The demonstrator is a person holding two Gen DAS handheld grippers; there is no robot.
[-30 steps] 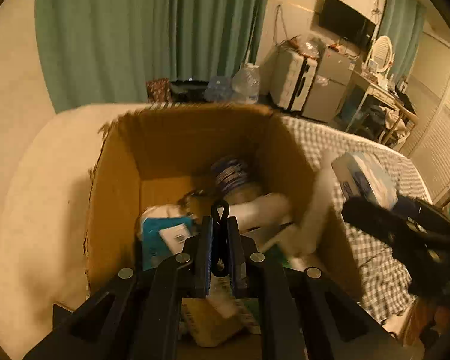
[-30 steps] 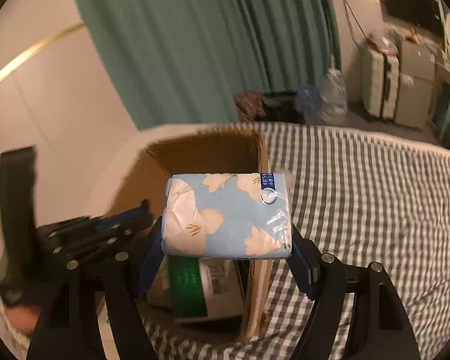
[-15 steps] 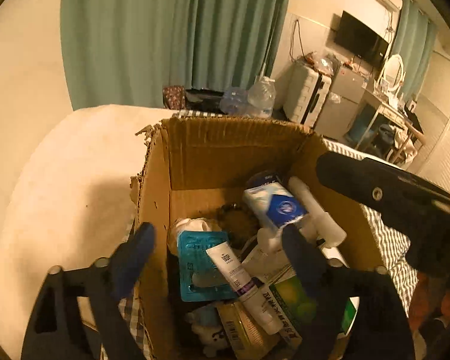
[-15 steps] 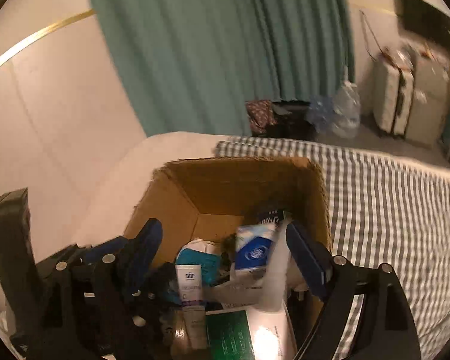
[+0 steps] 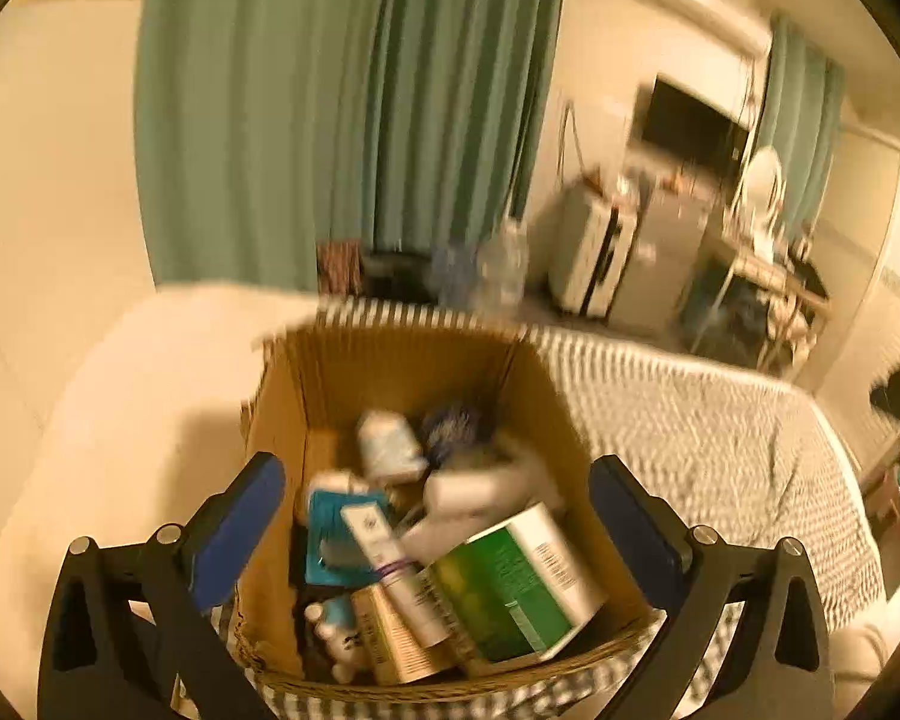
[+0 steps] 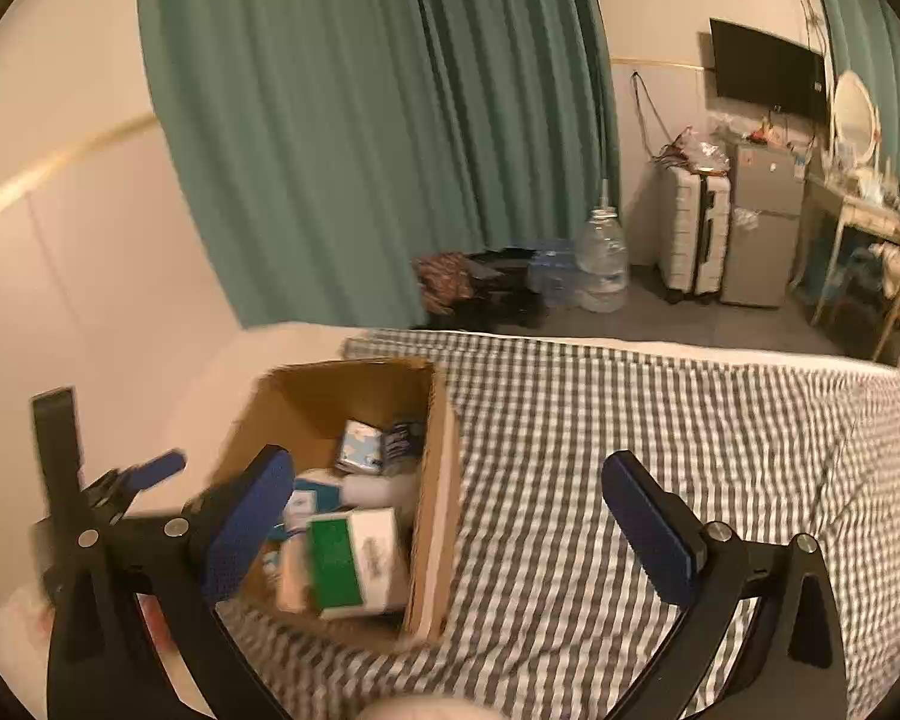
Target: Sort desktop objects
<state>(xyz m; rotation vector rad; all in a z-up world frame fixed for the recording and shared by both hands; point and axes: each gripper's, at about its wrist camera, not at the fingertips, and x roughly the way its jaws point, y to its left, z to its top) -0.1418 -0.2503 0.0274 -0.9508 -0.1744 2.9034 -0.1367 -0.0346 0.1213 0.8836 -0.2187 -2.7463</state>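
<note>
**Box filled, both tongs spreading empty**

We see the cardboard box (image 5: 402, 384) low in the centre of the left view, on the checked cloth (image 6: 600, 480). Inside it lie a green-and-white carton (image 5: 510, 588), a tube (image 5: 384, 564) and a blue packet (image 5: 324, 534). Our left gripper (image 5: 435, 498) and right gripper (image 6: 447, 504) are opening wide, nothing between their pads.

We see a warm, yellow-lit bedroom with cream walls (image 6: 78, 228) and long green curtains (image 6: 360, 120). A black TV (image 6: 762, 69) hangs above a white suitcase (image 6: 693, 231) and small grey fridge (image 6: 759, 222). A checked sheet (image 6: 660, 450) covers the bed
</note>
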